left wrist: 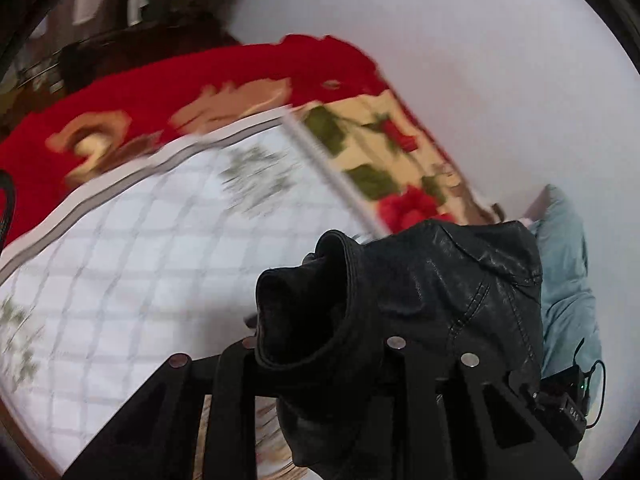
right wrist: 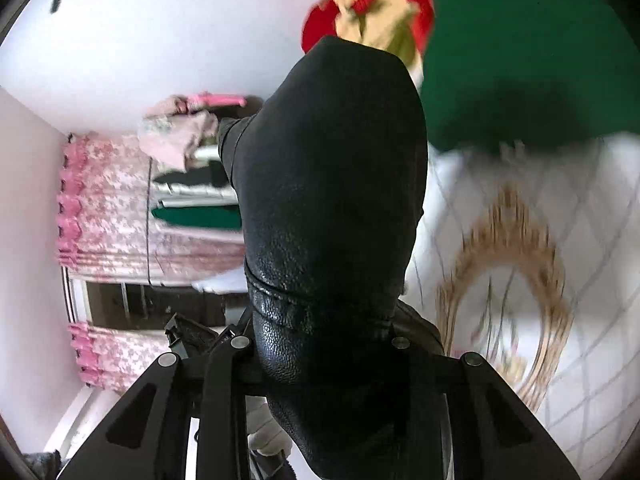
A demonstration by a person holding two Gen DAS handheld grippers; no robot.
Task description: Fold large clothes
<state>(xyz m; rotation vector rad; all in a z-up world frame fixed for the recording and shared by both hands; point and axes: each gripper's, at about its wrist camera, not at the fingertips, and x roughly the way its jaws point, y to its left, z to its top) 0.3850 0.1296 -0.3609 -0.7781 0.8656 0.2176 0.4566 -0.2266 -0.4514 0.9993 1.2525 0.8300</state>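
A black leather jacket [left wrist: 440, 288] hangs lifted above the bed, held by both grippers. In the left wrist view my left gripper [left wrist: 320, 350] is shut on a rolled edge of it, perhaps a cuff or collar. In the right wrist view my right gripper [right wrist: 320, 346] is shut on another part of the jacket [right wrist: 332, 184], which rises in front of the lens and hides the fingertips. The white quilted bedspread [left wrist: 140, 264] lies below and is blurred.
A red floral blanket [left wrist: 180, 92] and a cream flowered cloth [left wrist: 380, 148] lie at the bed's far side. A green cloth [right wrist: 532, 48] lies on the bed. Pink curtains [right wrist: 104, 208] and shelves of folded clothes stand by the wall. A person's jeans [left wrist: 568, 280] are at right.
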